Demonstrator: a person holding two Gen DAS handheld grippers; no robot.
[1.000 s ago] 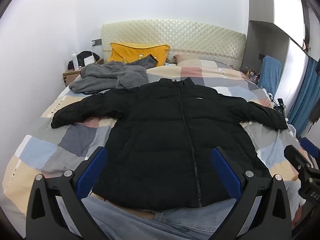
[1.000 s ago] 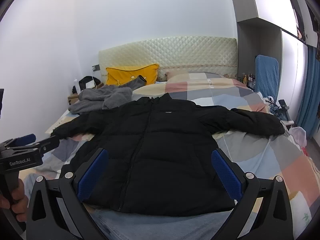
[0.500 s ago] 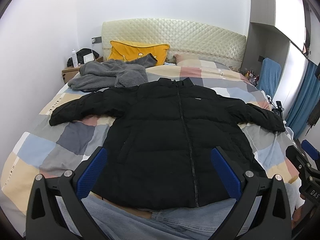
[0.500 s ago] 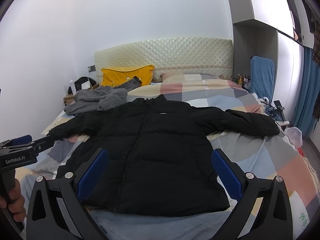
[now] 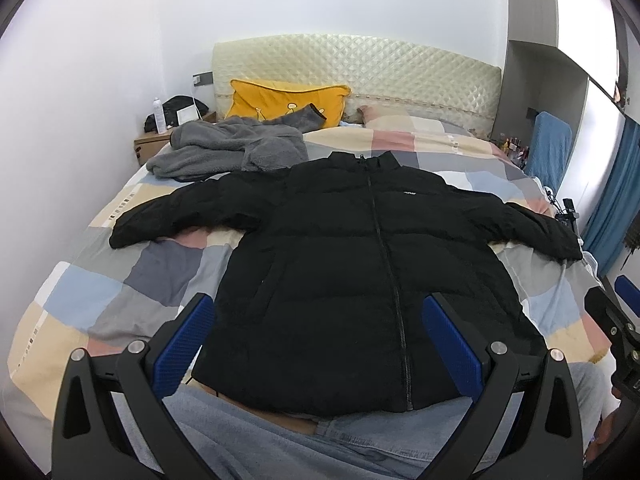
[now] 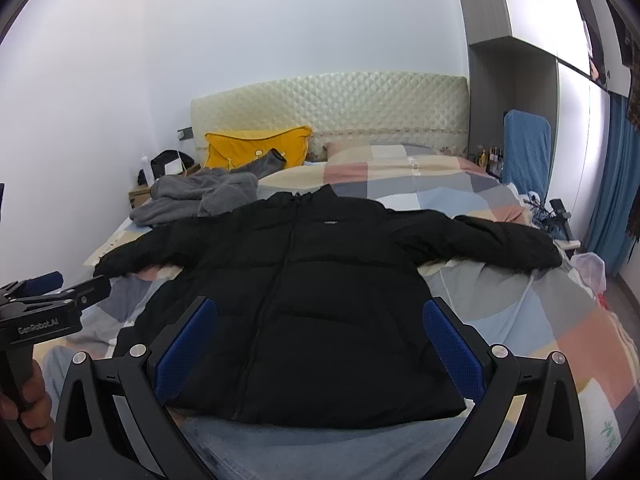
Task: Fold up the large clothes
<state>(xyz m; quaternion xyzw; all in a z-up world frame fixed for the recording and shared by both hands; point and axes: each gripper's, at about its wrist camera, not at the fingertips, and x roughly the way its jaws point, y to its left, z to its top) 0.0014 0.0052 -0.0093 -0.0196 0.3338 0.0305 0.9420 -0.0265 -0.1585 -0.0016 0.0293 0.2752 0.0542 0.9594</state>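
Observation:
A black puffer jacket lies flat, front up and zipped, on the patchwork bed cover, both sleeves spread out to the sides; it also shows in the right wrist view. Its hem rests on light blue jeans at the bed's near edge. My left gripper is open and empty, held above the hem. My right gripper is open and empty too, above the hem and a little further right. The left gripper's body shows at the left edge of the right wrist view.
A grey fleece garment lies at the bed's far left, in front of a yellow pillow. A nightstand with a bottle stands left of the headboard. A blue-draped chair and blue curtains are on the right.
Both grippers have drawn back and risen slightly, so the jacket sits a little further off. Jacket and other clothes have not moved. Both grippers stayed open.

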